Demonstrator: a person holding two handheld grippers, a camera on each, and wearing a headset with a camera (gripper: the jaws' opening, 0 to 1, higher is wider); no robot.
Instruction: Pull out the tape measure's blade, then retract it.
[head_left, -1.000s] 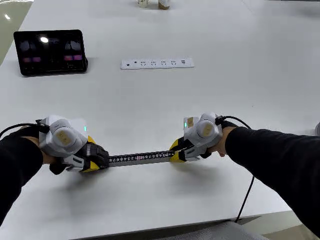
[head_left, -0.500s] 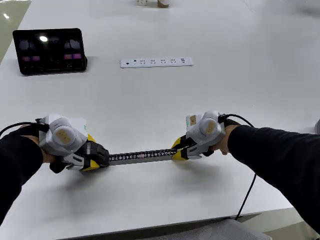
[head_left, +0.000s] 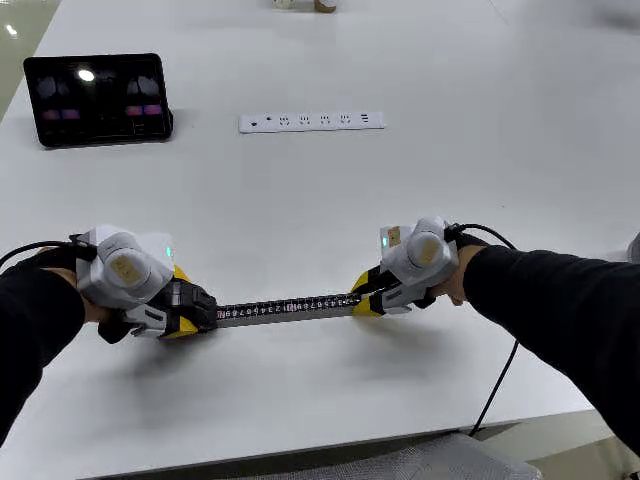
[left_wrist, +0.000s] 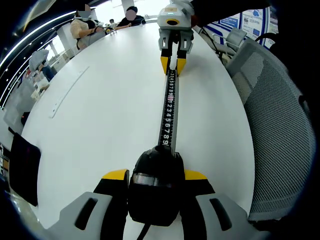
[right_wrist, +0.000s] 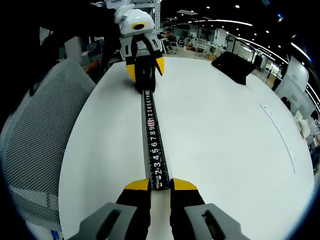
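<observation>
Our left fingers (left_wrist: 116, 176) clamp the rigid case (left_wrist: 152, 187); our right fingers (right_wrist: 136, 186) pinch the tip of the springy, likely slippery blade (right_wrist: 151, 135).

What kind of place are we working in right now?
Probably an open-plan office or lab: a long white table, a white multi-socket power strip, a black tablet and a grey mesh chair.

Blk semi-gloss plastic tape case (left_wrist: 152, 187), metal-look blade (left_wrist: 167, 107), smooth wht tabletop (head_left: 300, 200), grey mesh chair (left_wrist: 280, 125).
</observation>
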